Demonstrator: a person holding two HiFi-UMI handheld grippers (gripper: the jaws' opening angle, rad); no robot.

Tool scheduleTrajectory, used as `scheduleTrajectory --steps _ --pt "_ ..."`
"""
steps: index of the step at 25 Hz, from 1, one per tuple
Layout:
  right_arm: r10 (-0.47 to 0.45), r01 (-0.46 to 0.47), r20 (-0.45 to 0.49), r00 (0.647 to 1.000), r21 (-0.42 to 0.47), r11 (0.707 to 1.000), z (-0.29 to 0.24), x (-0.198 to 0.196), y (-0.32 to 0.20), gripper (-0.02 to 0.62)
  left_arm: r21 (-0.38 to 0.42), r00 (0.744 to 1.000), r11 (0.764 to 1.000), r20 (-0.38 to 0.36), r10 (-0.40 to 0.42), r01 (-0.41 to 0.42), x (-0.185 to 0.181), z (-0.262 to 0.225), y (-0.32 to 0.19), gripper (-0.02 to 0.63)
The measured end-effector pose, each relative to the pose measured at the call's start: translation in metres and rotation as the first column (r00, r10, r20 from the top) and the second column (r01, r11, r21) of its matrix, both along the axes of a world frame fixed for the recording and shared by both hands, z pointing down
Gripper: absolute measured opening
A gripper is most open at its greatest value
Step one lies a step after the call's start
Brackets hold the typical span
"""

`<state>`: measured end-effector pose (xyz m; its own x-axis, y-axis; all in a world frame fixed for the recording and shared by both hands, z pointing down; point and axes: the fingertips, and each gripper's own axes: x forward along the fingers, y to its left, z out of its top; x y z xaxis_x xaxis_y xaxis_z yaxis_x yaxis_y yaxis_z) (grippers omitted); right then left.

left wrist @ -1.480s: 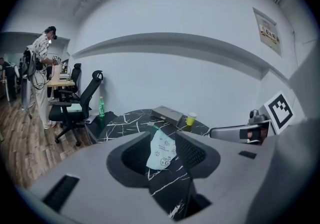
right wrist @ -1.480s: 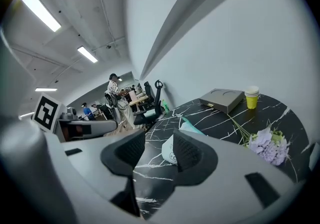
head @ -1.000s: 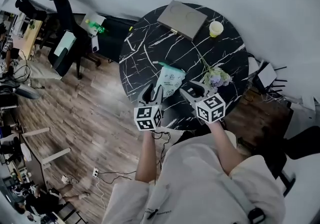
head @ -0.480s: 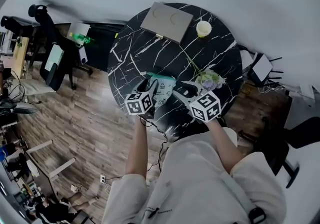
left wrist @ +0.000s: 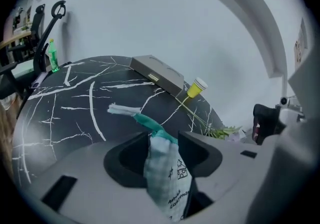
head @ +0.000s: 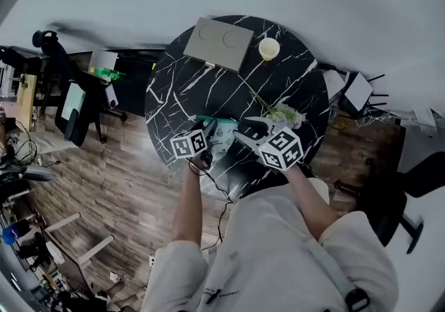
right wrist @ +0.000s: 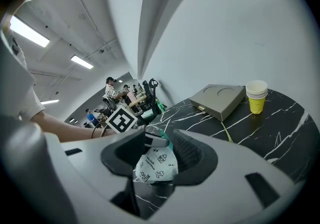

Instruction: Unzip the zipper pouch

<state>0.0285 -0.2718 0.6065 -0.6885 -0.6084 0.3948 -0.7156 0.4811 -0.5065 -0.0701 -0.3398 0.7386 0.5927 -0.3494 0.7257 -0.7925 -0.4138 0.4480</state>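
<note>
The zipper pouch (head: 224,138), white with small prints and a teal zip band, stands near the front edge of the black marble table (head: 208,88). In the left gripper view the pouch (left wrist: 162,173) sits upright between the wide-apart jaws of my left gripper (left wrist: 162,140), with a gap on its left side, so nothing grips it there. My right gripper (right wrist: 160,143) has the pouch (right wrist: 152,165) filling the space between its pads. In the head view the left gripper (head: 206,128) and right gripper (head: 248,128) flank the pouch.
A flat grey box (head: 222,43) and a yellow paper cup (head: 269,48) stand at the table's far side. A bunch of flowers (head: 281,115) lies right of the pouch. Office chairs and a desk stand on the wood floor to the left.
The left gripper's jaws have spread apart off the pouch. Both grippers have drawn closer together around it. The head camera has shifted, so the table sits lower in view.
</note>
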Motion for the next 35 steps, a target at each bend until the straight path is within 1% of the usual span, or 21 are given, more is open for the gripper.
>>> scheduleTrajectory --steps 1,3,4,6,11,16,19,21,23,26,28,31,35 --pt "-0.001 0.001 0.0 1.0 -0.001 1.0 0.0 0.001 0.0 0.179 -0.004 1.0 1.0 0.002 0.016 -0.016 0.001 0.0 0.002 0.185" --pt "0.001 -0.001 0.004 1.0 -0.004 1.0 0.001 0.002 -0.001 0.179 -0.003 0.999 0.999 -0.002 0.039 -0.039 0.001 -0.004 0.007 0.1" --pt "0.002 -0.002 0.005 1.0 -0.004 1.0 0.001 0.002 -0.001 0.179 0.003 0.999 0.999 -0.012 0.04 -0.04 0.0 -0.007 0.009 0.076" --pt "0.005 -0.005 0.004 1.0 -0.003 1.0 0.0 0.004 0.0 0.179 0.022 0.999 1.0 -0.04 0.023 -0.022 -0.003 -0.016 0.012 0.057" --pt "0.002 -0.002 0.003 1.0 -0.003 1.0 0.001 -0.003 0.007 0.181 0.093 0.997 0.995 -0.082 -0.015 0.023 -0.016 -0.039 0.021 0.046" --pt "-0.024 0.024 -0.008 1.0 0.004 1.0 -0.001 -0.018 0.019 0.181 0.124 0.988 0.99 -0.143 -0.052 0.07 -0.026 -0.059 0.036 0.046" --pt "-0.049 0.05 -0.016 0.999 0.01 0.999 0.0 -0.024 0.024 0.181 0.157 0.985 0.983 -0.16 -0.066 0.091 -0.031 -0.069 0.045 0.046" --pt "-0.056 0.056 -0.003 0.998 0.018 0.998 -0.003 -0.026 0.022 0.181 0.178 0.985 0.979 -0.162 -0.067 0.096 -0.035 -0.077 0.049 0.046" --pt "-0.047 0.046 0.008 0.999 0.028 0.999 -0.006 -0.026 0.02 0.181 0.187 0.983 0.978 -0.17 -0.064 0.095 -0.037 -0.083 0.056 0.046" --pt "-0.056 0.058 -0.031 0.998 0.047 0.997 -0.007 -0.034 0.021 0.181 0.178 0.974 0.977 -0.213 -0.082 0.121 -0.044 -0.091 0.072 0.045" --pt "-0.083 0.086 -0.06 0.995 0.064 0.994 -0.008 -0.046 0.023 0.184 0.191 0.968 0.971 -0.231 -0.096 0.142 -0.052 -0.099 0.077 0.044" --pt "-0.118 0.126 -0.085 0.989 0.095 0.987 -0.011 -0.059 0.025 0.187 0.23 0.966 0.96 -0.236 -0.103 0.158 -0.06 -0.111 0.079 0.044" --pt "-0.117 0.127 -0.08 0.99 0.124 0.984 -0.014 -0.061 0.025 0.186 0.284 0.967 0.946 -0.238 -0.089 0.157 -0.068 -0.131 0.082 0.044"
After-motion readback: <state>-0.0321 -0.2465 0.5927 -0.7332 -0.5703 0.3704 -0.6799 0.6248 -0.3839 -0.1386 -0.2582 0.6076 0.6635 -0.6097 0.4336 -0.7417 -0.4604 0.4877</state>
